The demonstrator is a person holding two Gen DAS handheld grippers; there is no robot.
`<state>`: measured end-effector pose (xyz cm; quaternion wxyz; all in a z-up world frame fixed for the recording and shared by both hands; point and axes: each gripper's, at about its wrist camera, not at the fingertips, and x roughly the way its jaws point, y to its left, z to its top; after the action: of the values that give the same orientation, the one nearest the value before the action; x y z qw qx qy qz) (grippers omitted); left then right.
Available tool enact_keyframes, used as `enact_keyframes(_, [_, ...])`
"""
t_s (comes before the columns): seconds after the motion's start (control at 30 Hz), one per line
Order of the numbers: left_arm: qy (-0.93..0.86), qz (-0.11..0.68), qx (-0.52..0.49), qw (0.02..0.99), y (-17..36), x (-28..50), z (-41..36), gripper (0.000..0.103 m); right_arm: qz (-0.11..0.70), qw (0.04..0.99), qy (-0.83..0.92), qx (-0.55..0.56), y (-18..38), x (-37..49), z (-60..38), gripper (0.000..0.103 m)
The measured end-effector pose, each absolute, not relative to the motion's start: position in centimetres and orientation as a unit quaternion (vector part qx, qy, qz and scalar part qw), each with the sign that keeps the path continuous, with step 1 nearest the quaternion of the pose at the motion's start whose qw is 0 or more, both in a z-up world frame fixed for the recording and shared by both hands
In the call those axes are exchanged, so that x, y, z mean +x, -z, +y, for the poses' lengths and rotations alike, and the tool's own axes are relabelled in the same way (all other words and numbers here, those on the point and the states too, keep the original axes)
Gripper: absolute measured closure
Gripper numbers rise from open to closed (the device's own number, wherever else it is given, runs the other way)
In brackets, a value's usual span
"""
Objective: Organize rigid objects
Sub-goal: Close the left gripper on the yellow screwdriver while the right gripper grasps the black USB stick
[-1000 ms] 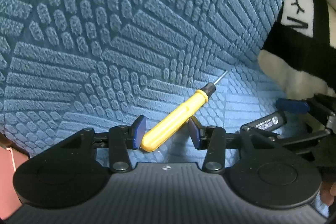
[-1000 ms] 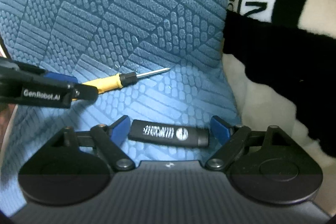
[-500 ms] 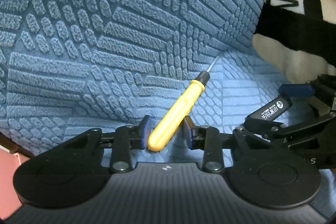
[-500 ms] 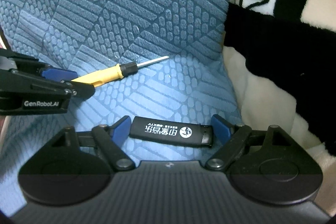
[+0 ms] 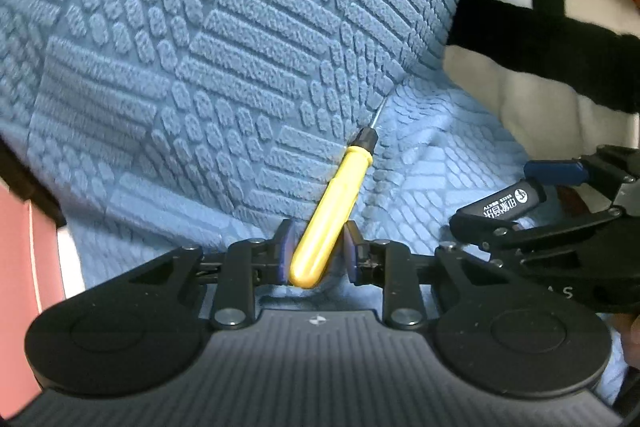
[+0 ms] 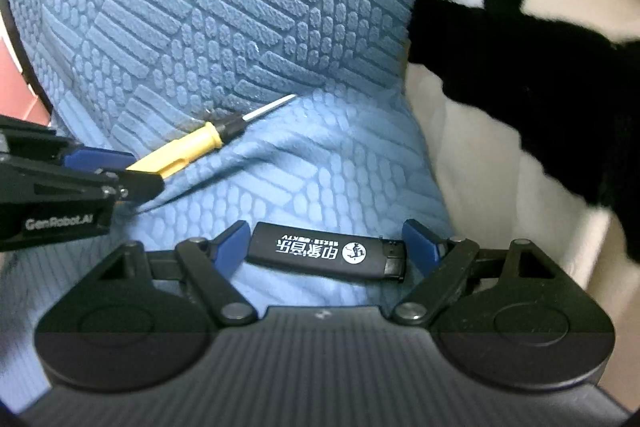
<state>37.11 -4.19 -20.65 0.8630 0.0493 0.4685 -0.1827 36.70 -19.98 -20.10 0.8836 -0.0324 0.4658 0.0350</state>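
A yellow-handled screwdriver (image 5: 334,203) lies on the blue textured cushion (image 5: 200,75), its tip pointing away. My left gripper (image 5: 316,247) is shut on the butt of its handle. It also shows in the right wrist view (image 6: 188,149), with the left gripper (image 6: 120,179) at the left edge. A black lighter (image 6: 326,251) with white print sits crosswise between the blue fingers of my right gripper (image 6: 324,247), which close on its two ends. The lighter also shows in the left wrist view (image 5: 500,205), raised slightly in the right gripper (image 5: 540,195).
A cream and black plush pillow (image 6: 520,107) with printed lettering fills the right side, also seen in the left wrist view (image 5: 540,47). A pink surface (image 5: 24,247) lies beyond the cushion's left edge.
My left gripper's fingers have closed from wide apart onto the screwdriver handle, and the screwdriver has swung more upright in view. The right gripper has stayed around the lighter, which has lifted a little.
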Motion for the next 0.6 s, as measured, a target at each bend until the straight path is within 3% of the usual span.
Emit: enact_keyframes(0.6, [0.156,0.470,0.004,0.869,20.6,31.5,-4.3,0.080,0.470,0.881,-0.022,0.047,18.5,30.6,-21.2,0.018])
